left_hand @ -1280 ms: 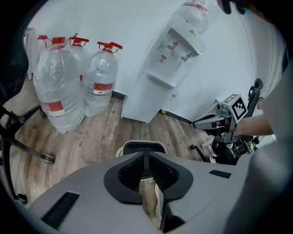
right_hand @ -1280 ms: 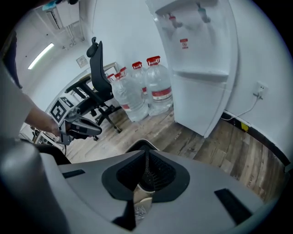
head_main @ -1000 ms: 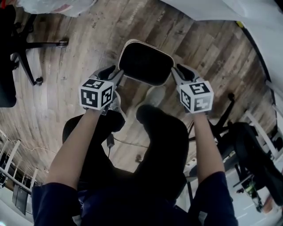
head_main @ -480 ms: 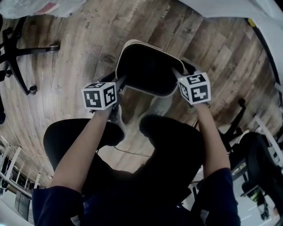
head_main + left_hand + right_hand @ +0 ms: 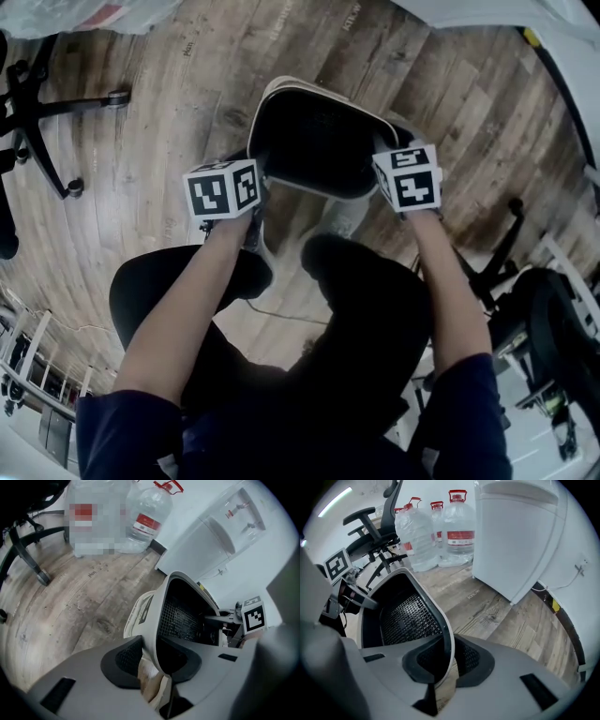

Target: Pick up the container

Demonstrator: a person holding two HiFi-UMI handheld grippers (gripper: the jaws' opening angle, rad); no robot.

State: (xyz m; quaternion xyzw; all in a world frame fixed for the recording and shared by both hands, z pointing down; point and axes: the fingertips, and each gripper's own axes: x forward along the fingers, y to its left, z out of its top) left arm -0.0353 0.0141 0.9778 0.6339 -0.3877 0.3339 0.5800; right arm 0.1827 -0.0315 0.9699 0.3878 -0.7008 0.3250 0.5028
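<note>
the white-rimmed container with black mesh walls sits at 12 o'clock in the head view, over the grey-brown plank floor, between the two marker cubes. the left gripper meets its rim at 8 o'clock and the right gripper at 4 o'clock, but the cubes cover the jaws in that view.

the left gripper view shows the left gripper astride the container wall, one dark pad outside and one inside. its jaws have just been closing and are clenched on the rim. the right gripper view shows the right gripper likewise, its jaws just closed and pinching the thin rim of the container. whether the base touches the floor is hard to tell.

only the gripper views show the clear water bottles at 12 o'clock and the white cabinet at 1 o'clock.
</note>
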